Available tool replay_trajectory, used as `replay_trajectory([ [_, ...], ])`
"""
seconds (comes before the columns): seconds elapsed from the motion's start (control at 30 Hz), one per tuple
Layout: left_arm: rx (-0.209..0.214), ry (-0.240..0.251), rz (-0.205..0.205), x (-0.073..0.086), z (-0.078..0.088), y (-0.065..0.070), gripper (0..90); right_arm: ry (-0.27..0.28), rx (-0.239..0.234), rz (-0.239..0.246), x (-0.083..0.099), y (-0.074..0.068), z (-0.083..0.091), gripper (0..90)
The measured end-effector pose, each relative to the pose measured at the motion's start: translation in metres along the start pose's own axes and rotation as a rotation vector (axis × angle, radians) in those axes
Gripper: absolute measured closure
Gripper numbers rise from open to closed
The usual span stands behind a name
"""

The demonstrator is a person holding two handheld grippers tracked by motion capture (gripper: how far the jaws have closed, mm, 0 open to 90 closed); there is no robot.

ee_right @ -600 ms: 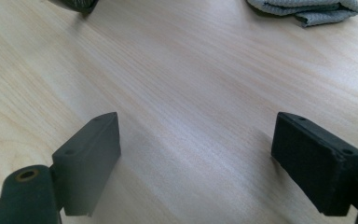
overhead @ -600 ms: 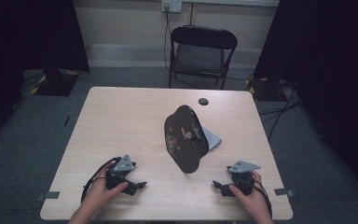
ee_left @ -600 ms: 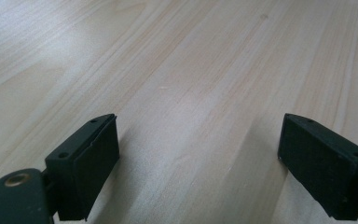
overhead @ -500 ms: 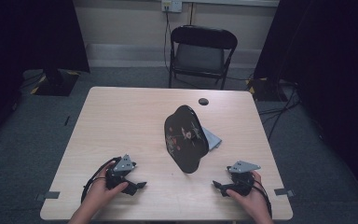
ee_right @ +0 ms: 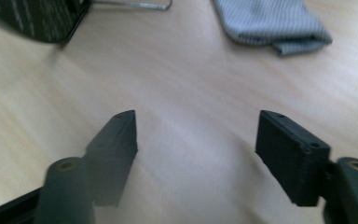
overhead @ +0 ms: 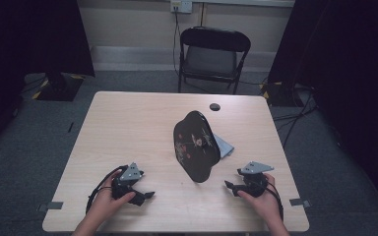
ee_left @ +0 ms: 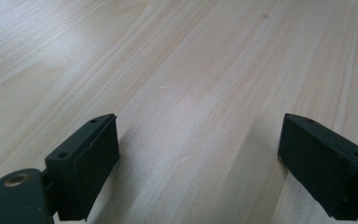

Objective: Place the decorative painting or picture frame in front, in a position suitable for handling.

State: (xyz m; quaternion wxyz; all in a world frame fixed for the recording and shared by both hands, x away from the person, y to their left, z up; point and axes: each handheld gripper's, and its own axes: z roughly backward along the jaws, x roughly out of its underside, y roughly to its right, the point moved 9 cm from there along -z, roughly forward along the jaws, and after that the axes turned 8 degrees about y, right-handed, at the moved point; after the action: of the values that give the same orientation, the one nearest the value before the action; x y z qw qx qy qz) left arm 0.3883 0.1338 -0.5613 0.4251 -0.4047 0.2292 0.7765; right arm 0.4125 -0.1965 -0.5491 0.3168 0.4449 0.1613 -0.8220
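Both tools sat low on the near edge of the worktop (overhead: 128, 118), one per hand, well apart from each other. Left tool (overhead: 147, 195) rested by the left corner, jaws spread wide w/ nothing but bare wood between them; the left gripper view confirmed it, two black pads and plain grain. Right tool (overhead: 230, 186) likewise stood open and empty, pointed inward toward the centre (a ready pose, I'd say, not a working one).

The plate (overhead: 196, 145), black lacquer w/ a flower pattern, stood mid-worktop, tilted up on a wire stand (ee_right: 133, 4) so its decorated face looked toward the person. That's prob. why it's propped: display angle, face easy to reach. Just behind it, at its right side, lay a folded grey cloth (overhead: 224, 146); in the right gripper view the cloth (ee_right: 270, 21) lay flat ahead of the jaws, plate edge (ee_right: 32, 18) off to the upper left. Cloth next to plate read like a wiping job, cloth first, then plate; right tool looked best placed for that pick. Neither tool touched anything. A small dark disc (overhead: 215, 106) sat near the far edge, and a folding chair (overhead: 214, 54) stood beyond the worktop.
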Motion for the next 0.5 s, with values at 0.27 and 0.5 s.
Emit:
replay_trajectory([
  [0.27,0.000,0.000,0.000,0.000,0.000,0.000,12.0,0.035,0.024,-0.030,-0.037,0.024,-0.023,43.6],
  [0.5,0.000,-0.001,-0.001,0.000,0.000,0.000,12.0,0.041,0.071,-0.012,-0.060,0.047,-0.050,48.3],
])
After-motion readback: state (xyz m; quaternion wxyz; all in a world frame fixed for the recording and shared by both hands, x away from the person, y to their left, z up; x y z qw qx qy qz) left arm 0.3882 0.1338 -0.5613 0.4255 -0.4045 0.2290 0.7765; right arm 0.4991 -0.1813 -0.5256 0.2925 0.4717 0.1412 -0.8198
